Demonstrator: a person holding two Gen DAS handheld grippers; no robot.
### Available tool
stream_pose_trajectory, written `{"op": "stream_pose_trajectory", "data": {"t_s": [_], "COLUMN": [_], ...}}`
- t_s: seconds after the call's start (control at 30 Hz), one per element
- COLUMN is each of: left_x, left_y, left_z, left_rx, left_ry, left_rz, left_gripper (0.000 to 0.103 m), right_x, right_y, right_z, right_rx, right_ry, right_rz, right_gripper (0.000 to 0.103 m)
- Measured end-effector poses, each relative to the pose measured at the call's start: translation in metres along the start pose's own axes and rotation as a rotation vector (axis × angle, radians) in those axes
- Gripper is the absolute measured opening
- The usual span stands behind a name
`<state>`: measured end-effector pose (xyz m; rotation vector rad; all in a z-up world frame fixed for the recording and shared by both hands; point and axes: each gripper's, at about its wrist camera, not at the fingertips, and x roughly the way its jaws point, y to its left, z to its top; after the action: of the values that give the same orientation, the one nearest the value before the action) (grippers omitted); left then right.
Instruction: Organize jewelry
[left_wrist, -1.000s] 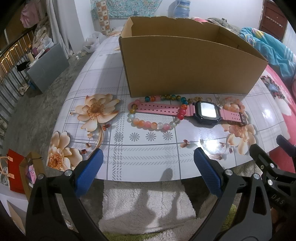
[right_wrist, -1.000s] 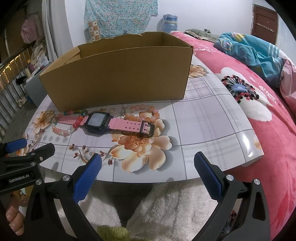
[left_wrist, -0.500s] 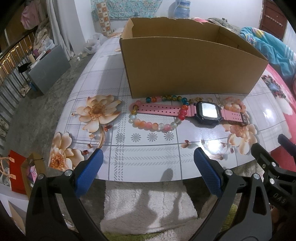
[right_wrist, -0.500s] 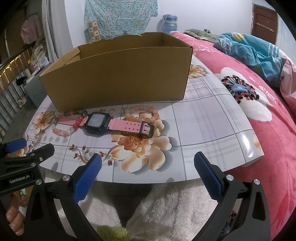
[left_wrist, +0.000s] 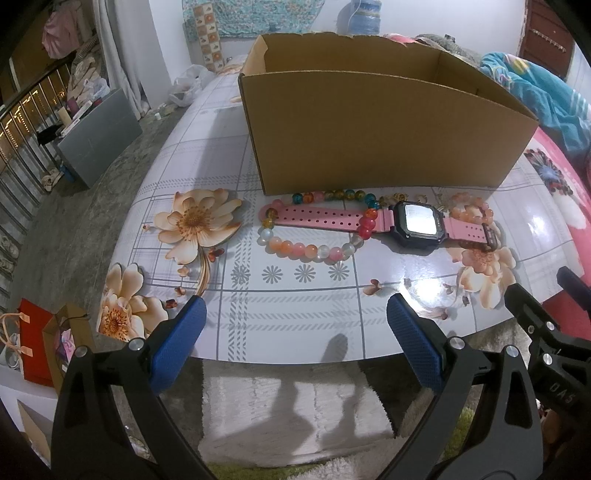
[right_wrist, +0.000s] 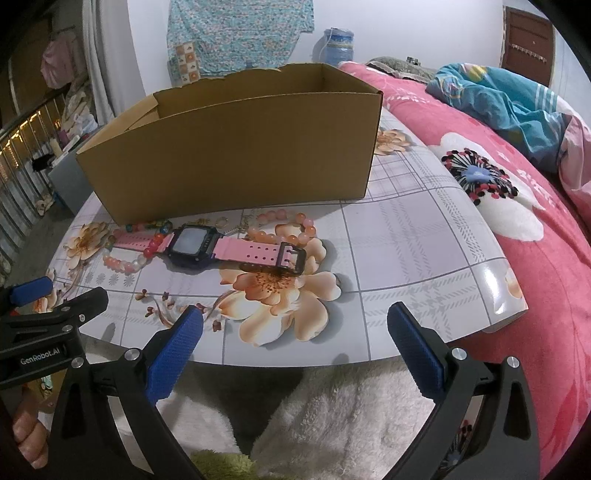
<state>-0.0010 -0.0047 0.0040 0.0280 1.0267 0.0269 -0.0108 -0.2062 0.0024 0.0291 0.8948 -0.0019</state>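
Ahead of my left gripper (left_wrist: 295, 345), wide open and empty, the multicoloured bead bracelet (left_wrist: 314, 229) loops around the pink watch (left_wrist: 417, 223) strap, in front of the cardboard box (left_wrist: 369, 136); the watch's long axis runs crosswise.

From my right gripper (right_wrist: 291, 350), equally spread and empty, the watch (right_wrist: 192, 243) lies ahead-left, its buckle end nearer me, a peach bracelet (right_wrist: 291, 227) behind it.

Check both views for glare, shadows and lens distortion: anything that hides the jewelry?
Left wrist view: bright glare on the glossy table and a washed-out face on the watch; the beaded bracelet stays readable. Right wrist view: softer light, the cardboard box shades the items at its foot. Both: fisheye bends the table edge.
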Motion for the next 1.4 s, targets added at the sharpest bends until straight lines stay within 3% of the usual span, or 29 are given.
{"op": "stream_pose_trajectory", "data": {"t_s": [0.47,0.63,0.73,0.8,0.87,1.0,1.13,1.3,1.33,1.4], "left_x": [0.009,0.008,0.006,0.005,0.006,0.015,0.027,0.039,0.040,0.044], "left_y": [0.001,0.007,0.017,0.028,0.037,0.048,0.059,0.067,0.067,0.062], "left_z": [-0.001,0.001,0.005,0.006,0.009,0.019,0.029,0.040,0.042,0.045], "left_rx": [0.020,0.040,0.028,0.006,-0.031,-0.063,-0.090,-0.095,-0.087,-0.054], "left_ry": [0.001,-0.055,-0.091,-0.122,-0.124,-0.090,-0.096,-0.094,-0.097,-0.086], "left_rz": [-0.022,-0.038,-0.106,-0.204,-0.251,-0.251,-0.196,-0.186,-0.184,-0.176], "left_gripper": [0.095,0.095,0.095,0.095,0.095,0.095,0.095,0.094,0.092,0.067], "right_x": [0.008,0.016,0.016,0.016,0.016,0.016,0.021,0.036,0.038,0.042], "right_y": [-0.011,-0.011,-0.007,-0.004,-0.001,0.011,0.030,0.052,0.054,0.059], "right_z": [0.000,0.004,0.008,0.012,0.017,0.029,0.040,0.051,0.053,0.056], "right_rx": [0.039,0.034,0.014,0.003,-0.003,-0.033,-0.073,-0.105,-0.109,-0.113], "right_ry": [0.003,0.007,-0.010,-0.026,-0.043,-0.079,-0.080,-0.048,-0.047,-0.044], "right_rz": [0.020,0.055,0.090,0.117,0.154,0.232,0.339,0.408,0.411,0.419], "right_gripper": [0.098,0.098,0.097,0.097,0.097,0.097,0.088,0.071,0.070,0.069]}}
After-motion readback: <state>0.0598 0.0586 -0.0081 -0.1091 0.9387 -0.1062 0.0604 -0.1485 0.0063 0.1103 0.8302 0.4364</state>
